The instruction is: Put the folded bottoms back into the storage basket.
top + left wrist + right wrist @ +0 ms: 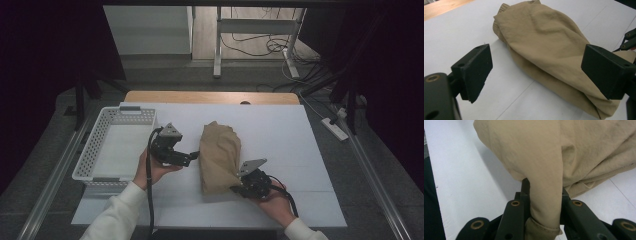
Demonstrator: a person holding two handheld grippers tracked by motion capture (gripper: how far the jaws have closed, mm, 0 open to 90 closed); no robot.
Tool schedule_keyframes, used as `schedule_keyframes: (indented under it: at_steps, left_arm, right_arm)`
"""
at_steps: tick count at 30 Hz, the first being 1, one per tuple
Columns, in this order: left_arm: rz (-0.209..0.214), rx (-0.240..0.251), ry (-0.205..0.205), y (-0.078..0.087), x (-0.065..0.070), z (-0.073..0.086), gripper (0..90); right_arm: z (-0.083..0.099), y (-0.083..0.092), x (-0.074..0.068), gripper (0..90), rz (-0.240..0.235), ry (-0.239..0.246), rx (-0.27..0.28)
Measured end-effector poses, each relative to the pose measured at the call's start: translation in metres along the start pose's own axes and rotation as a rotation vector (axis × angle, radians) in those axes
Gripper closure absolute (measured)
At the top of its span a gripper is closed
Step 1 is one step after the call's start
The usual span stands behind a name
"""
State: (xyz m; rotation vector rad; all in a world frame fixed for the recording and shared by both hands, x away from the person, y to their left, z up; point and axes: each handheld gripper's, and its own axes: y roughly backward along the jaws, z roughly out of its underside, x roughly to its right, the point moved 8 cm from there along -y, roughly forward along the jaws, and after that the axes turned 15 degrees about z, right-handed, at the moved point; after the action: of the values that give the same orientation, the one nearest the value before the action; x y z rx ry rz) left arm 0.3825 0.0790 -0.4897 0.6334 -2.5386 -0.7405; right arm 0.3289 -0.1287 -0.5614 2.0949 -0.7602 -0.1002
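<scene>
A tan folded garment (219, 155) lies in a long bundle on the white table sheet (280, 130). My right gripper (240, 186) is at its near right corner and is shut on a bunched fold of the tan cloth (546, 202), which runs up between its jaws. My left gripper (192, 156) sits just left of the garment, level with its middle. Its two black pads (475, 70) stand wide apart with nothing between them, and the garment (549, 40) lies ahead of them, untouched.
A white perforated basket (95, 145) stands at the left of the table, beside my left hand. A wooden table edge (210, 97) runs along the back. Beyond it are a desk frame and cables on the floor.
</scene>
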Motion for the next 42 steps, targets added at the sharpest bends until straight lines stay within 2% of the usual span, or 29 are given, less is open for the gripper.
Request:
schedule_keyframes:
  at_steps: [10, 26, 42]
  left_arm:
    - [0.006, -0.013, -0.024, -0.006, 0.001, -0.014, 10.8]
    - [0.005, -0.041, -0.027, -0.016, -0.003, -0.023, 10.8]
    - [0.008, -0.041, 0.012, -0.024, -0.017, -0.026, 10.8]
  right_arm:
    - [0.000, 0.001, 0.000, 75.5, 0.000, -0.005, 0.002]
    - [0.000, 0.000, 0.000, 75.5, -0.004, -0.005, 0.000]
    - [0.001, -0.002, -0.001, 75.4, -0.003, 0.004, -0.004]
